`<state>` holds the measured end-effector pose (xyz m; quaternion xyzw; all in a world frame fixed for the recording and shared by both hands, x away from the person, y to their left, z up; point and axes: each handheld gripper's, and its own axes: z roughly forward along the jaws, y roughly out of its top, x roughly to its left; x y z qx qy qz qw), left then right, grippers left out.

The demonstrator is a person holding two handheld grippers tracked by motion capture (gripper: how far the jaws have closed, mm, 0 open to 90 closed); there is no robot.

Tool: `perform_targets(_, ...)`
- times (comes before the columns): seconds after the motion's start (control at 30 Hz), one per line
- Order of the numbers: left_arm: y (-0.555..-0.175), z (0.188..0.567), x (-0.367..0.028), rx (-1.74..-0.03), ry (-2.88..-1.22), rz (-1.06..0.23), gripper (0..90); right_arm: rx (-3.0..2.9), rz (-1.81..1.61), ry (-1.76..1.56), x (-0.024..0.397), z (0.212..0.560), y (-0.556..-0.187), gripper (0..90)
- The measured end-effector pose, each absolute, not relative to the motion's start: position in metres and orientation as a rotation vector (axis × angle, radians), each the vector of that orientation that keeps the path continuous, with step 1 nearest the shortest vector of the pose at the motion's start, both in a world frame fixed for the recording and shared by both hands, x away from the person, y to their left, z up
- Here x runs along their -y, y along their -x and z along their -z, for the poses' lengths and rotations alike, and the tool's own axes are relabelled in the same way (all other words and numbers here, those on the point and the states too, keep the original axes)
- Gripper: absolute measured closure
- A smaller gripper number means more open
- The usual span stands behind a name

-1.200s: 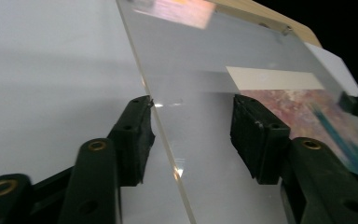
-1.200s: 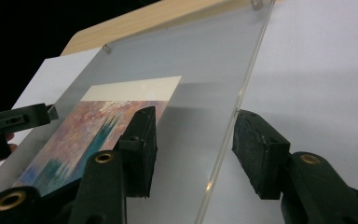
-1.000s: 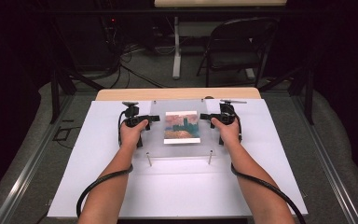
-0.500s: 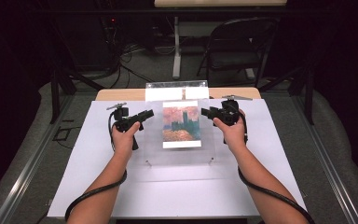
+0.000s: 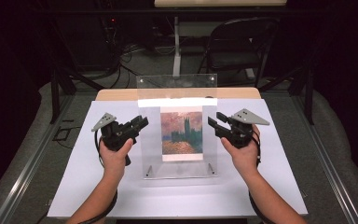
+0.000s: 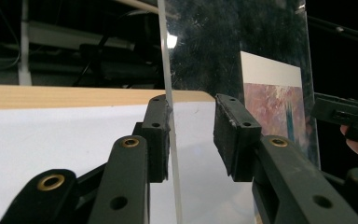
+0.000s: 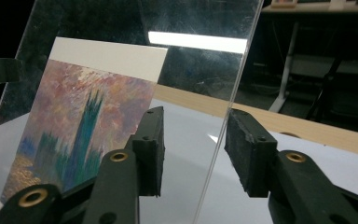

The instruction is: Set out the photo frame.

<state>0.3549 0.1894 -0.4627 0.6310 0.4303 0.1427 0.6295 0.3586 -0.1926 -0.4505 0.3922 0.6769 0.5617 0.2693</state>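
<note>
Clear acrylic picture frame (image 5: 177,126) with a pink-and-teal painted print (image 5: 182,133) stands tilted upright mid-table on the white paper sheet (image 5: 74,186), its lower edge resting there. Left gripper (image 5: 140,125) straddles the frame's left edge, jaws apart; one pad (image 6: 161,135) touches the pane, the other is clear of it. Right gripper (image 5: 215,122) straddles the right edge, jaws apart, neither pad gripping. Risk: with nothing clamped, the leaning panel could slide or tip flat; uneven closing might twist it.

The acrylic frame (image 6: 223,56) runs off the top edge, and the painted print (image 6: 279,107) is cut behind the right claw.
</note>
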Motion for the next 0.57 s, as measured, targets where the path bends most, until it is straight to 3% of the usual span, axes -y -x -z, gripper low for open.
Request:
perform_targets(0.2,-0.318,0.460,-0.193,-0.887,-1.482,-0.393,68.8,-1.810,-1.601,-1.027,0.202,0.447,-0.324,68.1)
perform_targets(0.4,-0.296,0.461,-0.197,-0.846,-1.511,-0.392,68.7,-1.836,-1.641,-1.004,0.205,0.451,-0.300,66.4)
perform_targets(0.57,-0.286,0.468,-0.199,-0.855,-1.506,-0.386,63.1,-1.865,-1.684,-1.007,0.205,0.462,-0.291,64.0)
